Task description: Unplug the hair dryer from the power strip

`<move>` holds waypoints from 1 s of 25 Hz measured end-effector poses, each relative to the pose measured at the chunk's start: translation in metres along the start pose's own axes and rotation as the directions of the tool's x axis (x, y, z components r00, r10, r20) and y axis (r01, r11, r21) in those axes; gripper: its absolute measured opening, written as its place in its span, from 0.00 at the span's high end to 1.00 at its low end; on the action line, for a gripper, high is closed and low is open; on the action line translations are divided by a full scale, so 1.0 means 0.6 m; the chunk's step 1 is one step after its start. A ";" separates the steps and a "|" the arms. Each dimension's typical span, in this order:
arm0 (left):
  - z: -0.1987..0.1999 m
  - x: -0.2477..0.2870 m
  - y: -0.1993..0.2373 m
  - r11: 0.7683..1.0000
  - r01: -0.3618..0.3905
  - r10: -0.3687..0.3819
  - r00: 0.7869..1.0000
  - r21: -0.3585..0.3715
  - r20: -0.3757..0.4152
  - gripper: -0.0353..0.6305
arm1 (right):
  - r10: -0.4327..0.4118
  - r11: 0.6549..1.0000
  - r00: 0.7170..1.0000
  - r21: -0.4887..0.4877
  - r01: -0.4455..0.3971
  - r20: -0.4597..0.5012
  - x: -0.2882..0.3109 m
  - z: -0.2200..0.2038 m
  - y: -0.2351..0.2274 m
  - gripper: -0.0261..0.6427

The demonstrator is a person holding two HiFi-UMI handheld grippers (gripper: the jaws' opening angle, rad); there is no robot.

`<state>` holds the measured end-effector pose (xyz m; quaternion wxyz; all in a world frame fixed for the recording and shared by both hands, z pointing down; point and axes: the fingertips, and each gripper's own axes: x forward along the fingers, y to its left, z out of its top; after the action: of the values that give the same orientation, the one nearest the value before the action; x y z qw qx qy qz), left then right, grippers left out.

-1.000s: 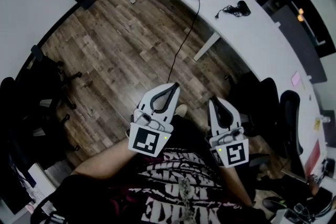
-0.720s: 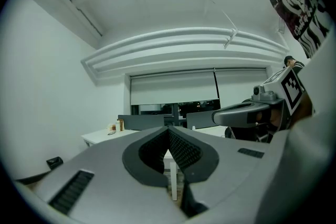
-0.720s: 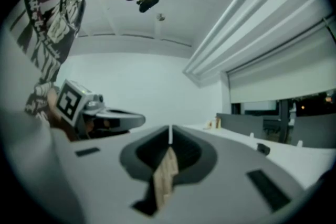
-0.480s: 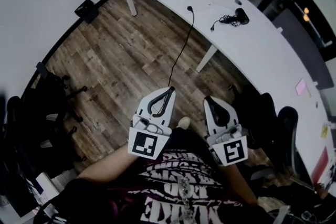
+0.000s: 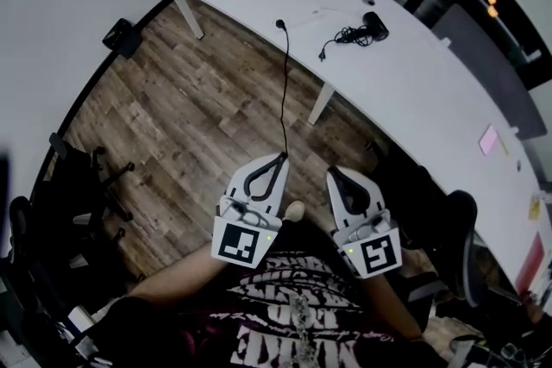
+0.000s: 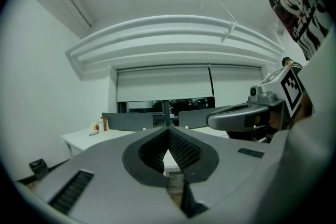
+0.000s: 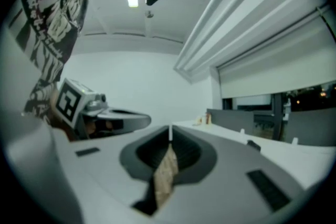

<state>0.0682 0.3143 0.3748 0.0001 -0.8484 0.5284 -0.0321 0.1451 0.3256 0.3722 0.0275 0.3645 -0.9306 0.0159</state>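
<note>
Head view: both grippers are held low in front of the person's patterned shirt [image 5: 285,306], side by side and close together but not touching, above the wooden floor [image 5: 190,125]. Left gripper [image 5: 281,157]: its own view shows the two pads meeting at the tips [image 6: 168,128], pressed together with nothing pinched; only table edge and floor show through the gap behind the tips. Right gripper [image 5: 331,173]: its own view shows the pads closed tip to tip [image 7: 170,131], also empty, with floor showing through the gap lower down. The hair dryer [image 5: 373,24] lies on the long white table [image 5: 414,90], well apart from both grippers, towards the far edge of the tabletop. Its cord [image 5: 343,36] is bunched just beside it, with one end trailing towards the near edge of the table; whether that end sits in anything is too small to tell. A separate black cable [image 5: 285,90] hangs from the near table edge down to the floor, ending close ahead of the left gripper's tips. A small black box [image 5: 118,37] sits on the floor by the wall. Black office chairs stand at the left [image 5: 73,177] and at the right [image 5: 448,228]. A pink note [image 5: 488,139] lies further along the tabletop.
</note>
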 end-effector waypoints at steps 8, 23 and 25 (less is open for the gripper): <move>0.024 0.080 0.012 1.000 -0.017 0.017 1.000 0.022 0.006 0.91 | 0.009 1.000 1.000 0.009 -0.010 0.009 0.026 0.012 -0.085 0.91; 0.032 0.104 0.149 0.993 -0.117 0.117 0.993 0.025 -0.002 0.91 | 0.103 0.995 0.995 0.020 -0.102 0.000 0.158 0.021 -0.092 0.91; 0.035 0.112 0.186 0.994 -0.107 0.107 0.994 0.028 0.013 0.91 | 0.098 0.995 0.995 0.008 -0.098 0.000 0.192 0.024 -0.080 0.91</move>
<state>-0.0011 0.2039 0.3536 0.0173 -0.8190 0.5725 -0.0346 0.0930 0.2116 0.3653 0.0256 0.3183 -0.9474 0.0212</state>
